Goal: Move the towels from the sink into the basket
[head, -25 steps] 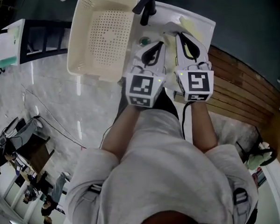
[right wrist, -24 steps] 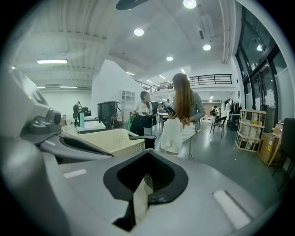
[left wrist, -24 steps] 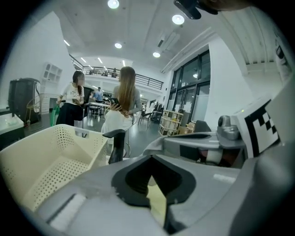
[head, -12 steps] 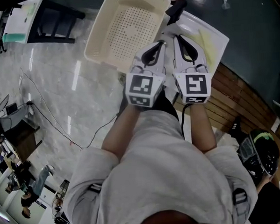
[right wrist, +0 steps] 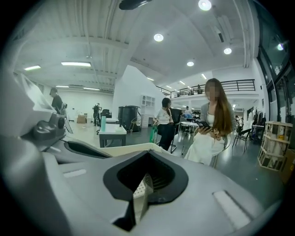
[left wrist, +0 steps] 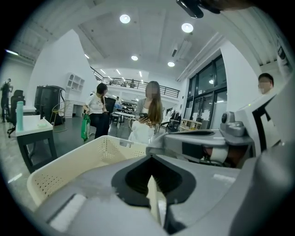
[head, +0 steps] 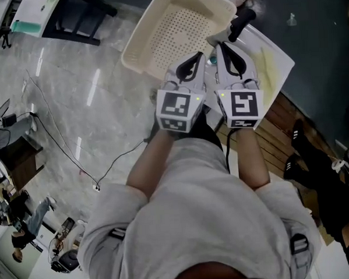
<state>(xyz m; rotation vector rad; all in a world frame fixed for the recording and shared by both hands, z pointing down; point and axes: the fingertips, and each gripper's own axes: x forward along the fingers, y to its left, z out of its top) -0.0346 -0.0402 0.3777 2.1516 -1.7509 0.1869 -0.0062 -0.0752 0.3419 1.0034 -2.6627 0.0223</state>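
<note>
1. Towel [head: 268, 62]: a pale yellow cloth, apparently the towel, lies in the white sink [head: 250, 43] beside the black faucet [head: 238, 25]. The cream basket [head: 141, 38] next to the sink looks empty.
2. Change: over the last second, basket and sink have swung from the upper left towards the upper centre of the head view, while your grippers kept their side-by-side place. You appear to have been turning to face the sink, so the task seems to be at its approach stage, with no towel moved yet.
3. Pose: your left gripper [head: 198, 56] and right gripper [head: 222, 47] are held out before your chest, close together and tilted slightly down. They point toward where the basket meets the sink. Each has its jaws pressed together with nothing between them.
</note>
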